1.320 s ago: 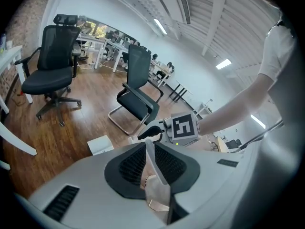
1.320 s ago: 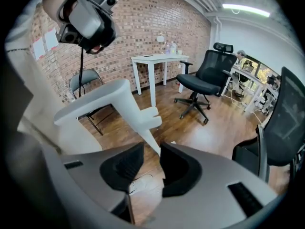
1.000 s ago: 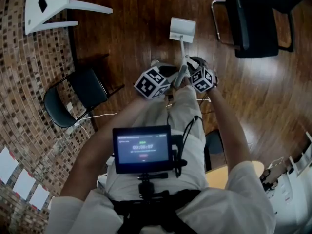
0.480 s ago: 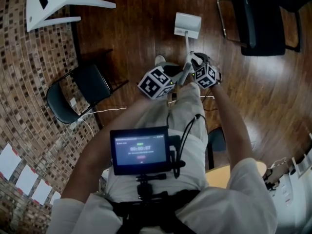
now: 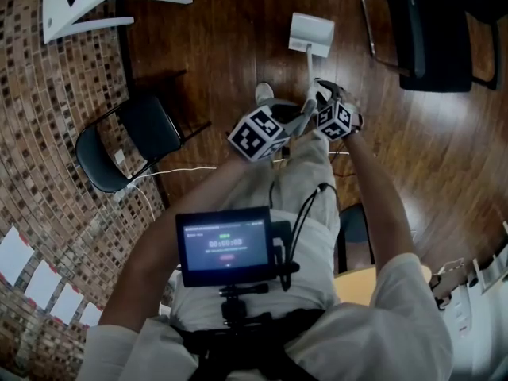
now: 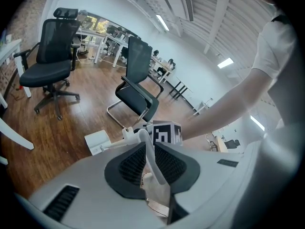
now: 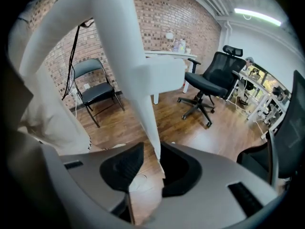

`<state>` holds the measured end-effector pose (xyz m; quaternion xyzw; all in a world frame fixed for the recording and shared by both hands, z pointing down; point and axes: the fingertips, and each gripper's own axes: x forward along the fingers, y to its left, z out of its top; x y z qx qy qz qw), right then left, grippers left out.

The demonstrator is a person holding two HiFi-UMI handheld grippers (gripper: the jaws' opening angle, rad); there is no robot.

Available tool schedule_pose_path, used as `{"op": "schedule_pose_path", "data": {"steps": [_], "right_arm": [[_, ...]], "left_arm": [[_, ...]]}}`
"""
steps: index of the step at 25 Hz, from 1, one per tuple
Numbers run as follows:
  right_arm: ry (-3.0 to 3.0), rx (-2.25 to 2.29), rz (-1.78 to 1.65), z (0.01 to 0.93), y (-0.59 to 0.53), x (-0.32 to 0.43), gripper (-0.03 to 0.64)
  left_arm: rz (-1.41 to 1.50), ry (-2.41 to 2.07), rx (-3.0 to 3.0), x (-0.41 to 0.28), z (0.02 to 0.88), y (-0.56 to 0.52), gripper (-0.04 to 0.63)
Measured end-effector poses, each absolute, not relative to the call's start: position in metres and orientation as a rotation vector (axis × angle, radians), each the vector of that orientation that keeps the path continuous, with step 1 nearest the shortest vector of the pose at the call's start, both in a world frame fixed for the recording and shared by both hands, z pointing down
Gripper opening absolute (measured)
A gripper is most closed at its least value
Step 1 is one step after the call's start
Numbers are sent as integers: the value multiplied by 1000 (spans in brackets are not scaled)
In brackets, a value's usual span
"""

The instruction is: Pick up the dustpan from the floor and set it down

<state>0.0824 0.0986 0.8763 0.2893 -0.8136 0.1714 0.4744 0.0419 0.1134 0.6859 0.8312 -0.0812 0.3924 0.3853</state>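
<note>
dustpan [image 5: 311, 34]: white and long-handled; the pan is seen ahead of the person's feet, over the wooden floor [image 5: 222, 46]. whether the pan touches the floor cannot be told.
handle [image 6: 153, 159]: thin and white, run from the pan back up into both grippers.
left gripper [image 6: 149, 146]: pointed downward; the jaws are pinched on the handle, which is clamped between the ribbed black pads.
right gripper [image 7: 152, 146]: pointed steeply down; the jaws are drawn close on the same handle, with the white shaft caught between the dark pads. it is held just beside the left gripper, and its marker cube [image 6: 167, 132] is seen just beyond the left jaws.
folding chair [image 5: 127, 145]: black, stood at the person's left beside the brick wall [image 5: 48, 133], well apart from the dustpan.
office chair [image 5: 436, 34]: black, placed at the far right, apart from the pan.
bench [image 5: 75, 2]: white, set against the brick wall at the far left.
cable [image 5: 171, 173]: white, laid across the floor near the folding chair.
screen [image 5: 226, 244]: lit, worn at the person's chest.
</note>
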Motion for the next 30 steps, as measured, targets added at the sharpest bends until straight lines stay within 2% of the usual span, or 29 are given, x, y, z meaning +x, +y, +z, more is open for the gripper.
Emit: {"op": "schedule_pose_path", "data": {"steps": [30], "right_arm": [[-2010,517,186,912,84,71,127]], "left_arm": [[981,-315,2069,41,701,110,51]]}}
